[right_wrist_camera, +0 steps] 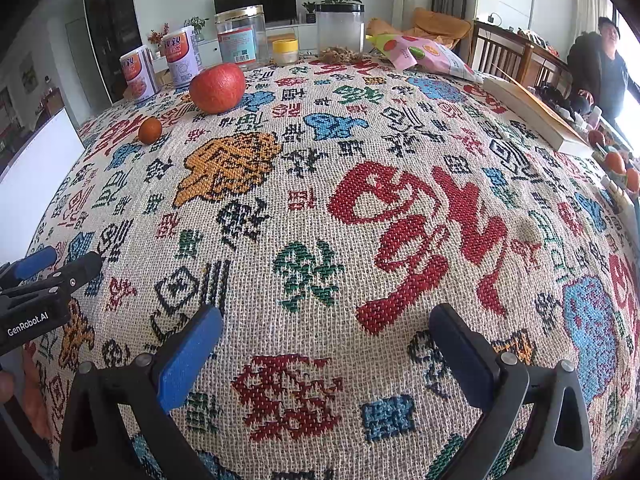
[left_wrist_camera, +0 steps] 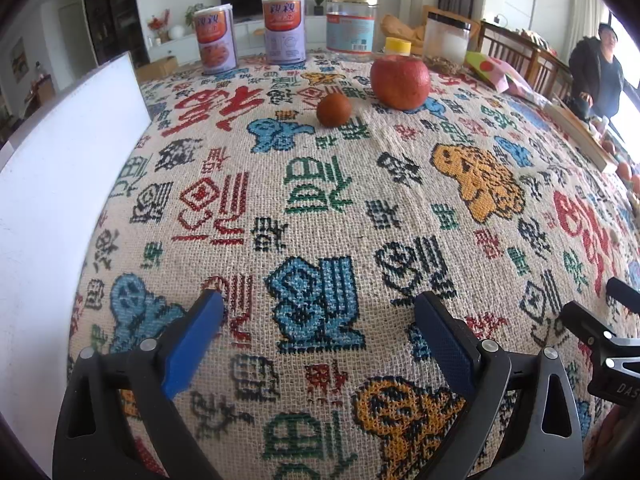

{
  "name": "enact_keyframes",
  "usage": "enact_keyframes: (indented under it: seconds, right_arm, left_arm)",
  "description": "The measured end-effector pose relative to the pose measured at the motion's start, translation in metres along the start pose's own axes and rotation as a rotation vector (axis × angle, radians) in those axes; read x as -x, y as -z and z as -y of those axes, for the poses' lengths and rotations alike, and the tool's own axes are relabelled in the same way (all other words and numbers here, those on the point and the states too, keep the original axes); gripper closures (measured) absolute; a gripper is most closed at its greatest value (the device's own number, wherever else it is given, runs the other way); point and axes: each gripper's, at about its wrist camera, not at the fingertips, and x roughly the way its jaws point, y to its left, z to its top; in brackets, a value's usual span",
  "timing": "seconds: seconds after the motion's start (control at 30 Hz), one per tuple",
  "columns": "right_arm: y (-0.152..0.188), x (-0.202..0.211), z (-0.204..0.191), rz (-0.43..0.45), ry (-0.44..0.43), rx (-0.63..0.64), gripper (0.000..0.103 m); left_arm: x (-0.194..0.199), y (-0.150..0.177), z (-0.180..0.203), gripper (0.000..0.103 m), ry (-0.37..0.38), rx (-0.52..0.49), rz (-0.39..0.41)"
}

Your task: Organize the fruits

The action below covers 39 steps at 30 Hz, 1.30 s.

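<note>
Both grippers hover low over the patterned tabletop (left_wrist_camera: 320, 208), jaws spread wide and holding nothing. The left gripper (left_wrist_camera: 318, 336) has the fruit almost dead ahead: the small brown fruit (left_wrist_camera: 334, 109) lies straight out beyond its jaws, the red apple (left_wrist_camera: 400, 82) just behind and a touch right, the two close but apart. From the right gripper (right_wrist_camera: 326, 340), both sit far ahead and well off to the left. The left looks better lined up for the reach.

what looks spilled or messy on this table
A loose heap of brownish crumbly bits lies straight on the tablecloth at the far edge, before the black-lidded jar and beside a tipped snack bag. The apple and small brown fruit look intact.
</note>
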Motion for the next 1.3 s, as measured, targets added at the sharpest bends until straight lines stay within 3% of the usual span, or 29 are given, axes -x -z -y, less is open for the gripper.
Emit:
enact_keyframes:
  seconds: [0.6, 0.73, 0.8, 0.87, 0.97, 1.03, 1.17, 1.23, 1.3]
  right_arm:
    - [0.0, 0.0, 0.0, -0.001, 0.0, 0.0, 0.0]
    - [0.0, -0.001, -0.001, -0.002, 0.001, 0.0, 0.0]
    - [-0.001, -0.001, -0.001, -0.002, 0.001, 0.0, 0.0]
    - [-0.001, -0.001, -0.001, -0.002, 0.002, 0.001, 0.0]
    - [-0.001, -0.001, -0.001, -0.002, 0.001, 0.0, 0.0]
    - [-0.001, -0.001, -0.001, -0.003, 0.001, 0.0, 0.0]
    - [-0.001, -0.001, -0.001, -0.003, 0.001, 0.0, 0.0]
    - [-0.001, -0.001, -0.002, -0.004, 0.0, 0.001, 0.0]
    - [-0.002, -0.002, -0.002, -0.005, -0.001, 0.003, 0.0]
  left_arm:
    - [0.0, 0.0, 0.0, 0.006, 0.0, 0.001, 0.001]
    - [0.002, -0.001, -0.003, 0.006, 0.035, -0.01, -0.019]
    - [0.0, -0.011, -0.011, 0.006, 0.051, 0.022, -0.022]
    - [-0.011, -0.03, -0.022, 0.006, 0.019, 0.085, -0.009]
    - [-0.044, -0.064, -0.03, 0.006, 0.009, 0.146, 0.002]
    - [-0.064, -0.086, -0.02, 0.007, -0.035, 0.094, 0.007]
    - [-0.09, -0.12, 0.005, 0.008, 0.012, -0.026, 0.008]
    - [-0.096, -0.128, 0.004, 0.012, 0.028, -0.009, 0.01]
    - [-0.094, -0.13, -0.003, 0.053, 0.012, 0.031, 0.041]
